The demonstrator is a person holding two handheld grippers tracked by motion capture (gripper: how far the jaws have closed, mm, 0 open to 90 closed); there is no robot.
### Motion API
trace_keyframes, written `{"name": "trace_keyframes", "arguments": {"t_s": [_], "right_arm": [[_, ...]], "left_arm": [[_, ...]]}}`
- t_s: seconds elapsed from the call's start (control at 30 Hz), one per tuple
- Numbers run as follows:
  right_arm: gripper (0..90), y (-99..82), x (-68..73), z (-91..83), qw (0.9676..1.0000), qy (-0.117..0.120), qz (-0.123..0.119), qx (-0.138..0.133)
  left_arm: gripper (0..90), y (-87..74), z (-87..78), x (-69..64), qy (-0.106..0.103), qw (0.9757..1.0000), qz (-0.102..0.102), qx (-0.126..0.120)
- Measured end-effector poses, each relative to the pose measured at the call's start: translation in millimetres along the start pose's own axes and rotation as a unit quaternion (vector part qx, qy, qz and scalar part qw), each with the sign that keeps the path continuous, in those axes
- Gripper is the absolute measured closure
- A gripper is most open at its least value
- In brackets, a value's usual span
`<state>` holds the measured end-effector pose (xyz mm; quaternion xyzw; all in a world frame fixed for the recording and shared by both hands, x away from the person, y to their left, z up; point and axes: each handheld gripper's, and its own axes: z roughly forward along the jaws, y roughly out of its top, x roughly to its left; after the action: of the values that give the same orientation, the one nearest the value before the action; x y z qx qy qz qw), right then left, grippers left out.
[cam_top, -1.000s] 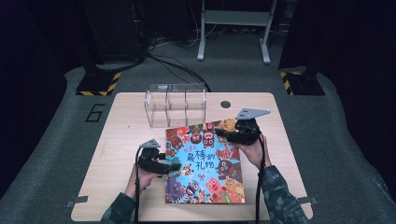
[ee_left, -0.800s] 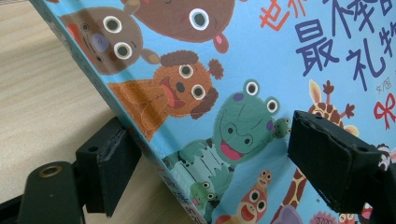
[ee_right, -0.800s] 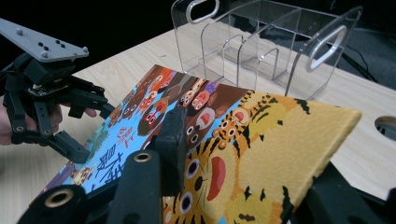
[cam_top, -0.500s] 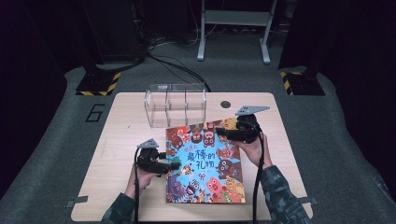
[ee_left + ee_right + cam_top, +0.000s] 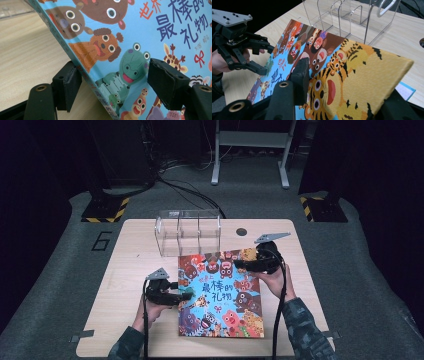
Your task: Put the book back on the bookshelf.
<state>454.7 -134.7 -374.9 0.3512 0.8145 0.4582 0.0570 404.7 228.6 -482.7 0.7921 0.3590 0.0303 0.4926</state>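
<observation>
Jaws on the left gripper (image 5: 183, 296) stand apart, one on each side of the book's left edge: one black jaw sits below that edge on the tabletop side, the other hangs above the cover, and neither presses it. On the right gripper (image 5: 240, 265) the jaws straddle the book's far right corner, one above the cover and one beneath, but whether they pinch it I cannot tell.

The wooden tabletop (image 5: 130, 265) carries everything. On it lies the picture book (image 5: 220, 295), its blue cover crowded with cartoon animals and large lettering; it fills the middle and near part of the tabletop, and its far right corner is lifted. Just beyond the book's far edge stands a clear plastic rack (image 5: 187, 232) with upright dividers. A small dark round hole (image 5: 242, 231) shows right of the rack.
</observation>
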Motion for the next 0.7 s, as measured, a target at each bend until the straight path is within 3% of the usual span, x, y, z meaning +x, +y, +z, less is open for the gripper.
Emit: {"name": "trace_keyframes", "arguments": {"t_s": [0.2,0.27,0.4,0.53,0.7], "right_arm": [[54.5,3.0,1.2,-3.9,1.0,0.003,0.004,-0.005],[52.2,4.7,1.0,-4.6,0.9999,0.004,-0.014,-0.001],[52.0,6.4,1.6,-5.7,1.0,0.004,-0.007,0.003],[50.8,7.7,2.8,-5.8,1.0,0.0,-0.007,0.001],[47.5,8.9,4.1,-4.2,0.9998,-0.006,-0.016,0.008]], "left_arm": [[31.4,4.1,-5.7,-4.7,0.013,0.9996,0.024,0.0],[32.5,5.2,-7.7,-6.2,0.02,0.9992,0.033,-0.002],[35.5,8.3,-13.3,-8.2,0.033,0.9984,0.047,-0.006],[38.3,8.2,-15.9,-9.3,0.04,0.9984,0.035,-0.021],[38.4,9.7,-18.4,-10.2,0.052,0.9973,0.047,-0.02]]}}
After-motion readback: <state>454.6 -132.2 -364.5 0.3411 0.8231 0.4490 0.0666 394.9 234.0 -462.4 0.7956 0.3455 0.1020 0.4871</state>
